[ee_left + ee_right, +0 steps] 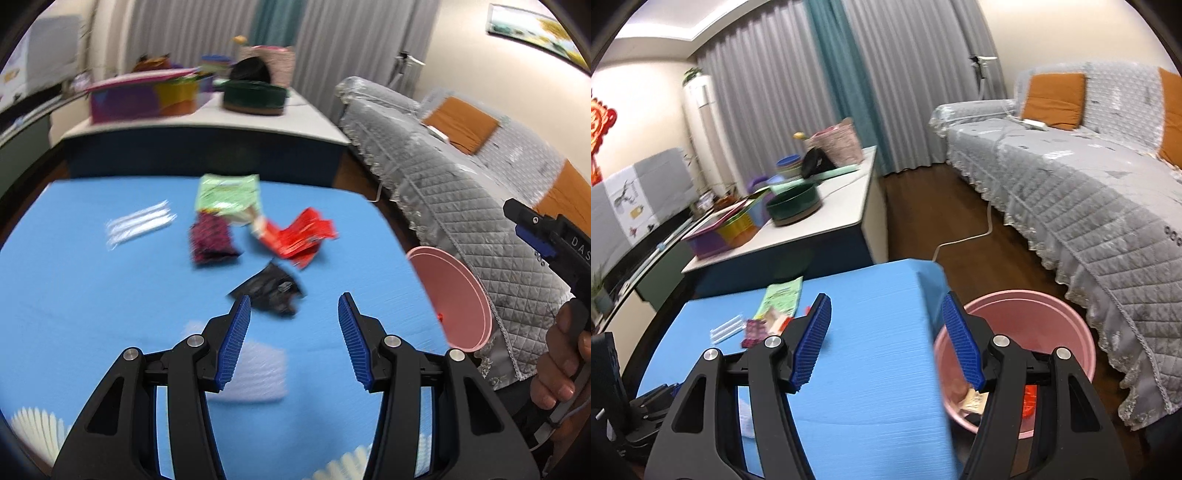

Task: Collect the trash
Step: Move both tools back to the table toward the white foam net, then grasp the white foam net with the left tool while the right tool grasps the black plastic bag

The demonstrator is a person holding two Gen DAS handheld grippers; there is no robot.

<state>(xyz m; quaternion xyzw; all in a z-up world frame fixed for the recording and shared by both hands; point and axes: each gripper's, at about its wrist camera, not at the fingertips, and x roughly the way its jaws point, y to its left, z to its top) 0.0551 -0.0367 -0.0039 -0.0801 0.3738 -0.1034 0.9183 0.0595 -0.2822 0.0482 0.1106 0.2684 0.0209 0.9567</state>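
Observation:
Several wrappers lie on the blue table (74,277): a black one (271,291), a red one (303,236), a dark magenta one (210,238), a green packet (227,195) and a clear plastic one (140,223). My left gripper (294,306) is open and empty, with the black wrapper just beyond its left fingertip. A blurred white packet (258,369) lies under it. My right gripper (885,306) is open and empty, straddling the table's right edge and the pink bin (1015,306). The bin holds a red scrap (1028,402) and a beige one (975,398).
A sofa under a grey quilted cover (1089,206) runs along the right, close to the bin. Behind the blue table stands a white low table (831,221) with boxes and bowls. A white cable (960,240) crosses the wooden floor. A hand (561,362) holds the right gripper.

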